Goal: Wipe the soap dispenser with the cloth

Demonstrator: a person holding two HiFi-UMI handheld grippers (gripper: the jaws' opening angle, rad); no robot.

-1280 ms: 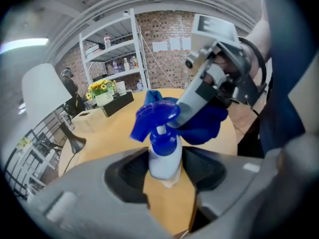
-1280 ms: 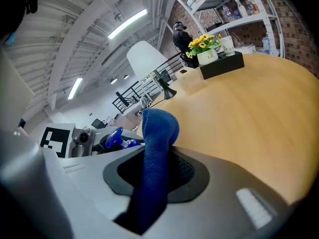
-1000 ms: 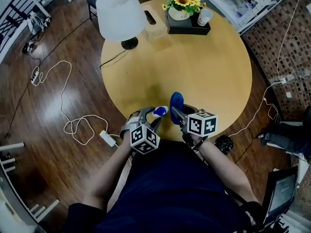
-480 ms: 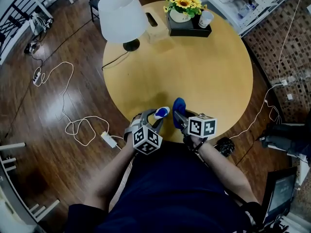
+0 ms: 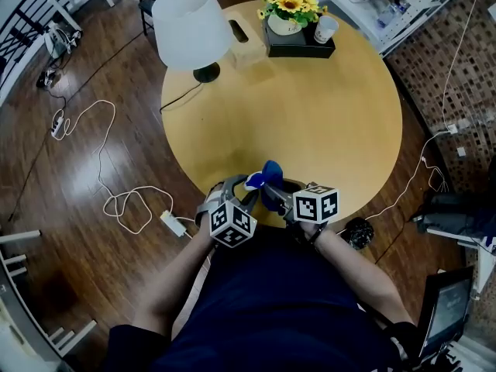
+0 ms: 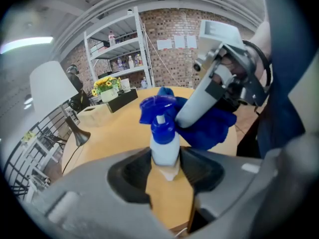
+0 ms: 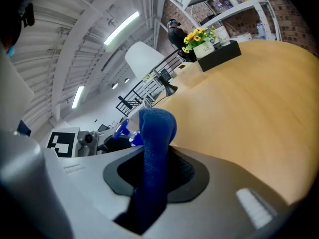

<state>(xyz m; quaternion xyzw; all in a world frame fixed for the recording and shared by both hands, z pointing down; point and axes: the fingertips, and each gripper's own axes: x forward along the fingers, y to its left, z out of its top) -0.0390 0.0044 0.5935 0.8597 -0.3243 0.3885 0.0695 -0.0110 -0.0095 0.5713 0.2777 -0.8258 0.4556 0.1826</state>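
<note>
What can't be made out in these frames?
- Soap dispenser body: head view, mostly covered by left gripper and cloth.
- Cloth-to-dispenser contact: left gripper view, they overlap, depth unclear; head view, too small.
- Shelf bottles, labels: all views, too small.

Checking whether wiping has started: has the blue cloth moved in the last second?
Yes: the blue cloth shifted left across the table, toward the soap dispenser.

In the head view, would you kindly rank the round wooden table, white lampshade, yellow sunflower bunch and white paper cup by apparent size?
1. round wooden table
2. white lampshade (nearer the camera)
3. yellow sunflower bunch
4. white paper cup
</note>
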